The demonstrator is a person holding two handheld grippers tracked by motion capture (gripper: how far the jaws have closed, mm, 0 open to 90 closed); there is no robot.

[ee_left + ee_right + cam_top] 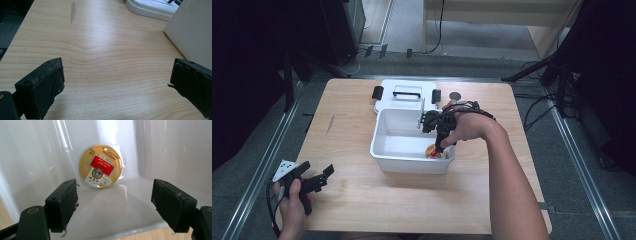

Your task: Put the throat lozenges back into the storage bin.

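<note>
The small round gold tin (100,166), likely light, stiff and glossy enough to slip, leans in a corner of the white plastic bin (412,165) at centre frame, best pinched across its rim, while the right gripper (113,192) and left gripper (117,72) both gape empty.

A small round tin (100,166) with a gold lid, bearing a red label panel and a little emblem, lies flat on the floor of the white plastic bin (384,150). It sits in the bin's near right corner, at about five o'clock from the bin's centre, just beside the walls there.
</note>
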